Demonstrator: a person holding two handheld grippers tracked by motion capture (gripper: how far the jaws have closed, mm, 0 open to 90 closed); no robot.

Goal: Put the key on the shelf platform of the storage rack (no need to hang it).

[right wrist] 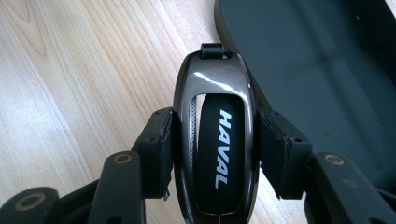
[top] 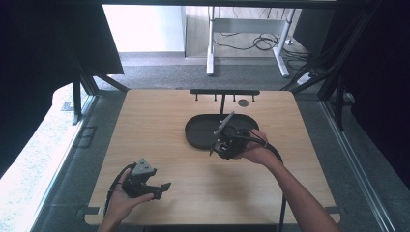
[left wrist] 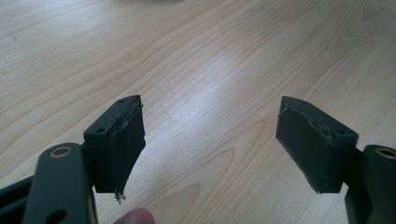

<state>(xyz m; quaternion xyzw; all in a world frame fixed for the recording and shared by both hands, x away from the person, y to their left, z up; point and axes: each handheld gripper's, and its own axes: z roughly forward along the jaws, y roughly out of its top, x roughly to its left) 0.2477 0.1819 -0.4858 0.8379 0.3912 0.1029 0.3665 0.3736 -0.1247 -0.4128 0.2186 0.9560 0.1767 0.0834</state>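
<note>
At about seven o'clock on the desk (top: 159, 125), near its front edge, the left hand (top: 121, 200) holds the left gripper (top: 162, 189) low over the wood, its grey three-cornered plate on top and its cable looping back toward the wrist. The left gripper view looks along its two black jaws, which stand wide apart with bare wood grain between them — nothing is held there. The padding on both jaws is frayed at the edges, and a fingertip (left wrist: 135, 217) shows at the bottom of that view.

Toward the middle of the desk, at roughly one o'clock from the left gripper, lies a dark oval tray (top: 200, 130). Behind it, at twelve o'clock, a black rack (top: 225, 92) with small pegs stands on a thin post near the desk's far edge, and a small dark round mark sits on the wood just beside it.

Further right, the right hand (top: 254, 152) holds the right gripper (top: 216, 145) at the tray's near rim, tilted, with its cable trailing back along the forearm. In the right gripper view its jaws are clamped on a glossy dark car key (right wrist: 217, 140) — one pad presses each long side. The key bears the word HAVAL in white letters and has a small loop at its far tip. It hangs over the wood just beside the tray's edge (right wrist: 243, 51), the tray lying at about two o'clock from it.
</note>
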